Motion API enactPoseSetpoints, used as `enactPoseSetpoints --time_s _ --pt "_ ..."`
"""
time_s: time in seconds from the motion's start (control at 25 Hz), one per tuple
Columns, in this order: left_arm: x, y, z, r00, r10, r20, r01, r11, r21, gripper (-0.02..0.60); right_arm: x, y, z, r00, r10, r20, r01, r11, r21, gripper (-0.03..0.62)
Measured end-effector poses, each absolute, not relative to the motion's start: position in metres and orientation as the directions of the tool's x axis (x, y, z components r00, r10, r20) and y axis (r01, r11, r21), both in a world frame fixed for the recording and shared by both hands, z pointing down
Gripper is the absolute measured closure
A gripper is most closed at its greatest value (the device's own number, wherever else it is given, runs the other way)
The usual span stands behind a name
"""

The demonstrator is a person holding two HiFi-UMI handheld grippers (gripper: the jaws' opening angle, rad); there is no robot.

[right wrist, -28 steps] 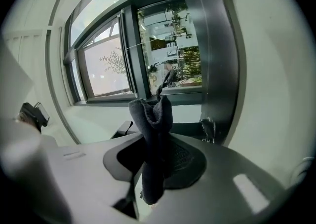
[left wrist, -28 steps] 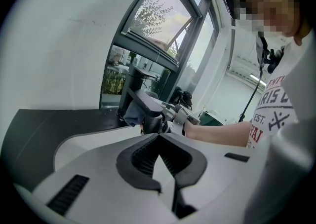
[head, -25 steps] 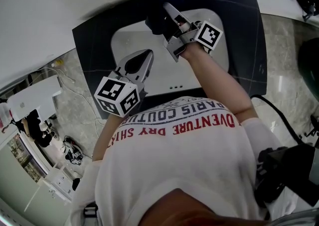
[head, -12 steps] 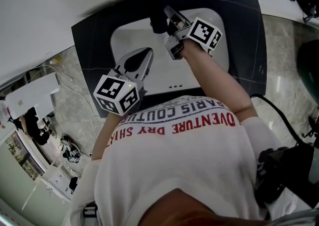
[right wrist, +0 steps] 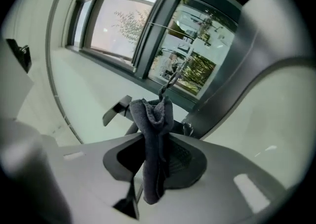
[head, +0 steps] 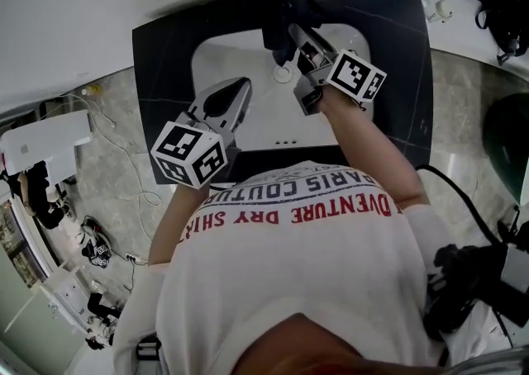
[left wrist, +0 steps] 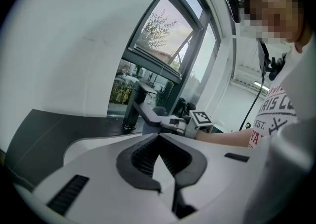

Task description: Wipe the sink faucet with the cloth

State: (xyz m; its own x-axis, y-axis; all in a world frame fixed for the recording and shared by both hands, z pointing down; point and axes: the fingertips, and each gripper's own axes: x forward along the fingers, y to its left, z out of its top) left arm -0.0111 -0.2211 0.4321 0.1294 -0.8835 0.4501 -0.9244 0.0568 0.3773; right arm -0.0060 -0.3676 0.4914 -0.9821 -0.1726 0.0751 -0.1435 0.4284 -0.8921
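Far left: dark bench, framing a white sink. Over the sink's near left part, left tongs, tips together with nothing between them, idle and well apart from the work.

Further right, at the sink's back edge: the dark faucet, an upright post with a spout reaching out above the drain.

Right of that: right tongs, clamped on the cloth and raised just beside the spout. Contact with the metal not clear from any view.

Cloth: dark grey, soft, limp and surely light. Pinched at a bunched fold, loose tail trailing back along the jaws. Likely to drape and slide rather than push. Best held close to the bunch, as here, with the free end laid round the spout for rubbing.

Faucet: stiff, fixed, probably slick, no give under pressure.

In the way: little. Tight room between spout and right tongs at this range, hence some risk of hard jaws knocking metal through a thin fold. Left tongs near enough to help, not obstructing.
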Motion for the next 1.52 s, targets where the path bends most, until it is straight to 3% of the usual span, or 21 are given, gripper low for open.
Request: enactPoseSetpoints --time_s 0.12,0.32,0.64,1.12,1.28,1.52 --pt "-0.004 -0.207 0.412 0.096 -0.905 0.415 -0.928 0.069 0.366 0.581 0.027 -0.337 0.466 -0.984 -0.145 0.101 -0.166 0.562 -0.81 0.519" --pt "0.006 -0.191 0.383 0.052 -0.935 0.351 -0.936 0.077 0.344 0.581 0.054 -0.273 0.406 -0.998 0.006 0.059 -0.037 0.719 -0.694 0.519" --pt "-0.03 -0.141 0.354 0.069 -0.956 0.285 -0.95 0.024 0.311 0.581 0.011 -0.181 0.358 -0.995 0.098 0.034 0.062 0.828 -0.558 0.519" --pt "-0.203 0.022 0.363 0.244 -0.921 0.304 -0.931 -0.135 0.338 0.581 -0.164 -0.01 0.349 -0.998 -0.053 0.019 -0.055 0.832 -0.552 0.519" --pt "-0.217 0.02 0.358 0.308 -0.905 0.295 -0.919 -0.202 0.34 0.581 -0.17 -0.002 0.342 -0.994 -0.107 0.023 -0.103 0.851 -0.514 0.519" --pt "-0.187 -0.038 0.348 0.427 -0.852 0.303 -0.892 -0.341 0.296 0.581 -0.132 -0.055 0.339 -0.962 -0.275 0.005 -0.242 0.838 -0.489 0.519"
